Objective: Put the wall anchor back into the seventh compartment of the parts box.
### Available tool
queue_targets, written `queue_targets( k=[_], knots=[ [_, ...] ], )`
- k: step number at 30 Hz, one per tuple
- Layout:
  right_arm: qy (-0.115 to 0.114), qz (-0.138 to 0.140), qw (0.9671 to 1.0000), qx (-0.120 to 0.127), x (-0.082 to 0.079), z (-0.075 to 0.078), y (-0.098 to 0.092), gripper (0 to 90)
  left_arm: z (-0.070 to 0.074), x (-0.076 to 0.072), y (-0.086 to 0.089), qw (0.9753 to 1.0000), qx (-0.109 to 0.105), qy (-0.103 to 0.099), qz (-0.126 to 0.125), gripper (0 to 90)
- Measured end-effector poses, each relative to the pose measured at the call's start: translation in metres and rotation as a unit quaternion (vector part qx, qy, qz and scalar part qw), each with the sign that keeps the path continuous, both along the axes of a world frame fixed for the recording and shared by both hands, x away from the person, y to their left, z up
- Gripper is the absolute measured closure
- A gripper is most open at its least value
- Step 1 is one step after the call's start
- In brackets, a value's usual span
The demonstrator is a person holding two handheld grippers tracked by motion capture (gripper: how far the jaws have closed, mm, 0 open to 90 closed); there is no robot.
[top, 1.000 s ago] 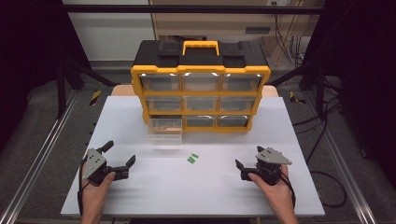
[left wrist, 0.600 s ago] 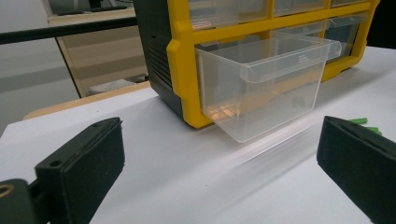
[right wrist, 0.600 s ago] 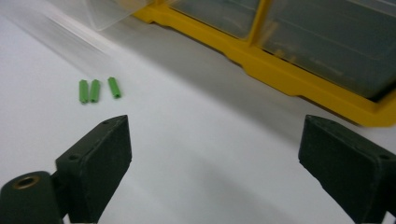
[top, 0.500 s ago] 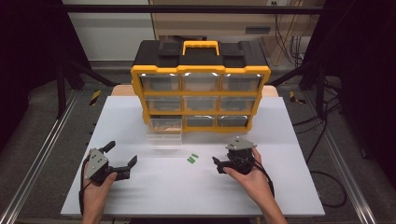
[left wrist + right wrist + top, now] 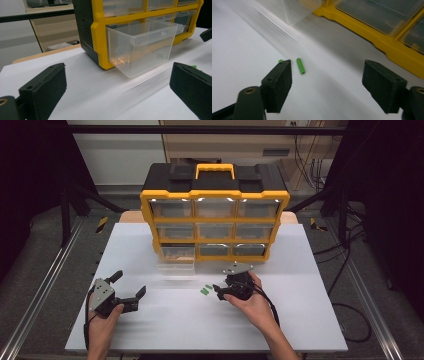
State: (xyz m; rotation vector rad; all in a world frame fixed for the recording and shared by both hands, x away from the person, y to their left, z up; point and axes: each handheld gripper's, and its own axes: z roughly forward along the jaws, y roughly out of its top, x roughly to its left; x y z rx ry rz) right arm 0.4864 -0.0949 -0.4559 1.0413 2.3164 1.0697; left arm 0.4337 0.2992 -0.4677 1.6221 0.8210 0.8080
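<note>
On the white desk (image 5: 300, 320), the left claw (image 5: 131, 290) rests at 8 o'clock, jaws wide and empty. The right claw (image 5: 216, 291), also wide and empty, hovers near center, just beside two small green pieces (image 5: 205, 289). Behind them at 12 o'clock, a clear drawer (image 5: 175, 261) sticks out of the yellow organizer (image 5: 215, 215).

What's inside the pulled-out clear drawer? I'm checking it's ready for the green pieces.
The drawer looks empty: its clear walls show only table and glare. Its floor near the cabinet is hidden. The green pieces lie on the table.
</note>
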Motion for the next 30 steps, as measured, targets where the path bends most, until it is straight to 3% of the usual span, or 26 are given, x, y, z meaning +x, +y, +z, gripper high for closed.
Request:
queue_targets(
  k=[15, 30],
  knots=[
    [0.037, 0.028, 0.9989, 0.012, 0.011, -0.016, 0.026, 62.6, 0.0, 0.0, 0.002, 1.0, -0.002, 0.0, 0.002, 0.8],
    [0.051, 0.036, 0.9981, 0.0, 0.015, -0.024, 0.037, 77.6, 0.001, 0.001, 0.003, 1.0, -0.004, 0.001, 0.003, 0.9]
  ],
)
